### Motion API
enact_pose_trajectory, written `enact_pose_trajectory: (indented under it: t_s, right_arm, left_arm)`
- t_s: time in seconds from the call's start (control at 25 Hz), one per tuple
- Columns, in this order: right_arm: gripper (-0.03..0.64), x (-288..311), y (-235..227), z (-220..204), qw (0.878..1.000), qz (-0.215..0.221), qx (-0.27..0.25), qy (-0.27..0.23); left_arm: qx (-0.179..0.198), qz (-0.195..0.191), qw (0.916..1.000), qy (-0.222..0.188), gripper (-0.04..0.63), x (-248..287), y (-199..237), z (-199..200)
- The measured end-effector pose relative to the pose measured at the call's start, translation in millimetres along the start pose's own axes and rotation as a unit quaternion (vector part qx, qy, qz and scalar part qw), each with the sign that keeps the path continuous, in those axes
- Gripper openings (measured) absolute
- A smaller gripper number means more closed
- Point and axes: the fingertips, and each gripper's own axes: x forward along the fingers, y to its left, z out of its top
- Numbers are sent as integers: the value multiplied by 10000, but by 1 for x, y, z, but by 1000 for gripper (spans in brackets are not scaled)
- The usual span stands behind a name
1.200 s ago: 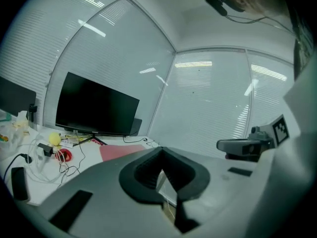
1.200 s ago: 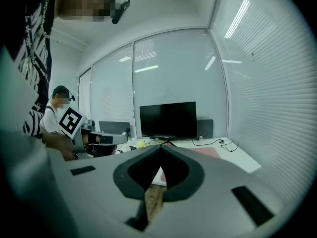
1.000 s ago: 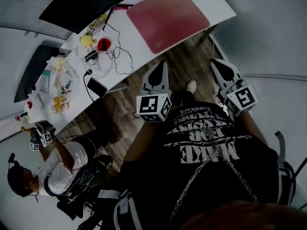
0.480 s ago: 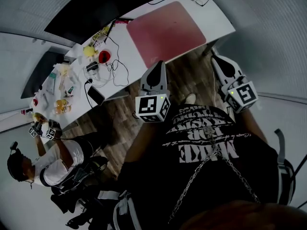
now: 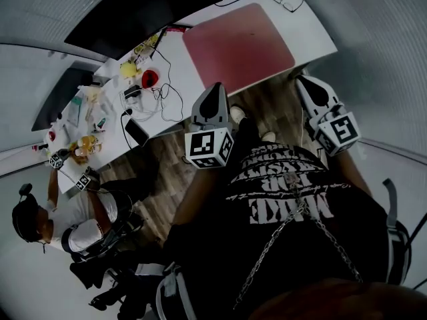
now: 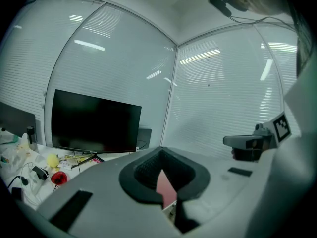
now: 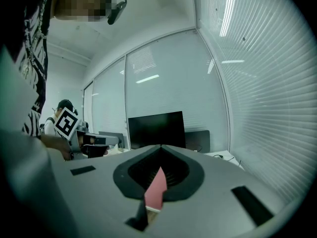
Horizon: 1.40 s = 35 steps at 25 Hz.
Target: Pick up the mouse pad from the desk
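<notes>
The dull red mouse pad lies flat on the white desk, near its right end. My left gripper is shut and empty, its tip at the desk's front edge just short of the pad's near left corner. My right gripper is shut and empty too, over the floor off the desk's near right corner. In the left gripper view the closed left gripper shows a sliver of the mouse pad through the slit below its tip. The right gripper shows the same pad sliver.
A dark monitor stands behind the pad. Cables, a yellow item, a red item and a phone clutter the desk's left half. Glasses lie at its far right. Another person with grippers works at lower left.
Both my grippers have moved forward to the desk; the left tip has reached its front edge. The person at lower left has lifted their grippers to the cluttered end of the desk.
</notes>
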Motion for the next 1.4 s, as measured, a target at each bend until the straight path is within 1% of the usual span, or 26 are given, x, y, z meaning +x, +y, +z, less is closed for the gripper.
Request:
enact_pose_trajectory:
  t_s: [0.16,0.52,0.76,0.84,0.96,1.08,1.16,1.24,1.32,1.4]
  right_arm:
    - [-6,28,-13,3,9999,-13,-35,97]
    - [-6,97,-44,8,9994,-125,-97,303]
    - [-5,149,-40,38,9992,-155,-311,210]
    - [-6,164,-34,44,9989,-193,-342,274]
    - [-5,183,-31,35,9978,-198,-433,454]
    - [-6,205,-31,16,9975,-94,-290,642]
    - [-5,221,-43,-2,9964,41,-65,842]
    - [-5,242,-65,-25,9935,69,75,1129]
    - [-5,260,-90,-59,9878,1,308,1527]
    - [-4,272,-114,-97,9797,-61,471,1950]
  left_arm:
    - [-111,-15,9999,120,4,27,19,-2]
    - [-199,-169,9995,172,3,95,64,15]
    - [-221,-162,9996,23,5,119,112,44]
    - [-246,-182,9995,2,5,123,125,45]
    - [-334,-164,9993,104,3,136,148,35]
    - [-565,-66,9971,499,5,151,175,8]
    - [-734,54,9937,846,5,160,193,-23]
    - [-900,200,9880,1239,5,169,214,-62]
    - [-1286,351,9768,1676,5,173,231,-110]
    - [-1786,509,9617,2014,10,174,244,-154]
